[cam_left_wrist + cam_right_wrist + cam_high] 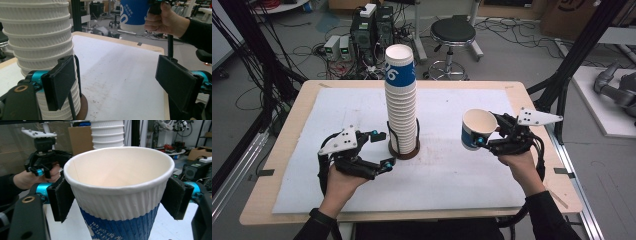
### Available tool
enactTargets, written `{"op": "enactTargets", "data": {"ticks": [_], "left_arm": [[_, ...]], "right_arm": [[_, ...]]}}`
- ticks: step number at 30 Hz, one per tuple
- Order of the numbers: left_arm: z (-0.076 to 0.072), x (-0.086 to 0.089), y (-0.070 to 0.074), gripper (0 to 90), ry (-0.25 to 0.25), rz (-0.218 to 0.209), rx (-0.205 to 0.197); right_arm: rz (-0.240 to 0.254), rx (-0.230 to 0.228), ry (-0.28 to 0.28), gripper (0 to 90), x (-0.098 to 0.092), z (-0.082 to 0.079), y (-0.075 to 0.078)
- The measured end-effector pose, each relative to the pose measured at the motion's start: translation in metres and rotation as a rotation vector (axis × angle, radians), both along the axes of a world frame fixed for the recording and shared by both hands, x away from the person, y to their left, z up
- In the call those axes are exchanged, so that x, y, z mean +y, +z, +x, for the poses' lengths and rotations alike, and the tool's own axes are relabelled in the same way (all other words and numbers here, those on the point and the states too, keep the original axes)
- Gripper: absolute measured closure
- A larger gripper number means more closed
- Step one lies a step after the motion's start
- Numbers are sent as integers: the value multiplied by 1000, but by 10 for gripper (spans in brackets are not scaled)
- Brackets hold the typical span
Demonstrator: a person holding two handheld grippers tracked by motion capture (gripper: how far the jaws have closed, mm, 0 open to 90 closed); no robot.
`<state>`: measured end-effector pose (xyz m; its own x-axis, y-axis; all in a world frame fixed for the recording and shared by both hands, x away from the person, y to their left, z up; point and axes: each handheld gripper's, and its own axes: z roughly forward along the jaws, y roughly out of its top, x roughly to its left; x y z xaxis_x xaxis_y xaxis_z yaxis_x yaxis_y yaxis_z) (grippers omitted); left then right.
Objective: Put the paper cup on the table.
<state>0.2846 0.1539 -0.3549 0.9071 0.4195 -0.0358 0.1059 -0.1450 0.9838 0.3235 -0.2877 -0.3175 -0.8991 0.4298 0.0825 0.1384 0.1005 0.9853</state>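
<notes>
A tall stack of white ribbed paper cups point(401, 100), topped by a blue-banded one, stands in a wire holder on a round brown base point(404, 154) at the middle of the table. My left gripper point(383, 149) is open just left of the stack's foot; in the left gripper view one pad point(58, 85) lies in front of the stack point(37, 37), and nothing is between the jaws. My right gripper point(486, 136) is shut on a single blue-and-white cup point(476, 129), held upright above the table's right side. Its pads press both sides of the cup point(120, 202).
A white mat point(452, 175) covers most of the wooden table point(262, 200). Behind the table stand a black stool point(453, 32) and computer boxes with cables point(372, 30). Black frame posts point(579, 50) rise at the right and left edges.
</notes>
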Motion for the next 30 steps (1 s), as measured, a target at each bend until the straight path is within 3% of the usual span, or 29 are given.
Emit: {"op": "enactTargets", "data": {"ticks": [3, 11, 30], "left_arm": [[0, 0, -2, 163, -5, 1, 5], [-1, 0, -3, 163, -6, -1, 7], [-1, -1, -7, 163, -4, -1, 21]], "right_arm": [[-6, 9, -17, 216, -2, 5, -2], [-7, -16, -76, 216, -7, 17, -5], [-10, 4, -200, 216, -19, 44, -15]]}}
